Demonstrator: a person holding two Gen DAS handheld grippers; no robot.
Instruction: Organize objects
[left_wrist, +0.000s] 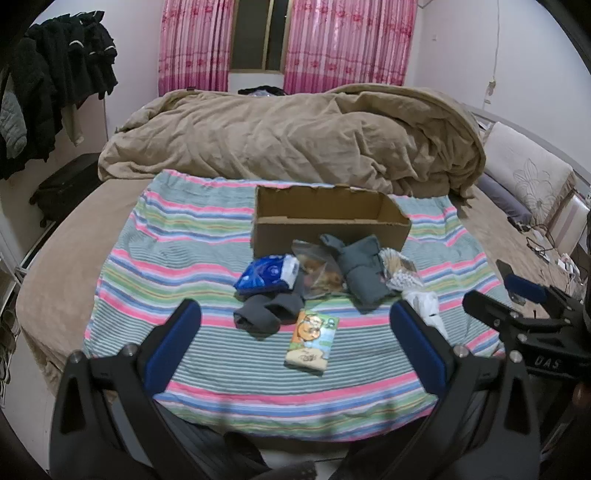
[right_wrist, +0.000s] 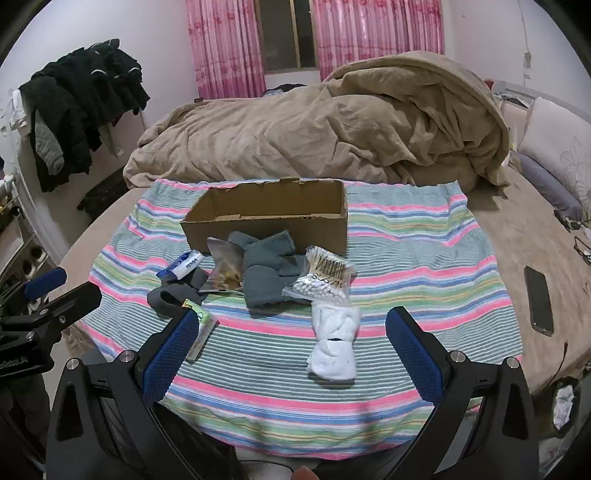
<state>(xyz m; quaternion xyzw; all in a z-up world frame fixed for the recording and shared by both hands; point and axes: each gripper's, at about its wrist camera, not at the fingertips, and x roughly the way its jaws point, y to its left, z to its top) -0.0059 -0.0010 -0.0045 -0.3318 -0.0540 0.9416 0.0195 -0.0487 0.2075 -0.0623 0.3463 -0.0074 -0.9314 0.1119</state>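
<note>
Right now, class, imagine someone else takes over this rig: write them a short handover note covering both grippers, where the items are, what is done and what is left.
Left gripper: open, empty, hovering over the striped cloth.
Right gripper: open, empty, above the white socks.
Cardboard box: at the cloth's far side; no items visible inside.
Loose in front of it: blue tissue pack, dark grey socks, cartoon tissue pack, grey-green cloth, cotton swabs bag, clear snack bag.
Done: nothing packed.
Left: every item to be packed into the box.

We see a tan comforter (left_wrist: 295, 140), pink curtains (right_wrist: 225, 44), dark hanging clothes (left_wrist: 62, 74) and a phone (right_wrist: 539, 299) on the bed.
</note>
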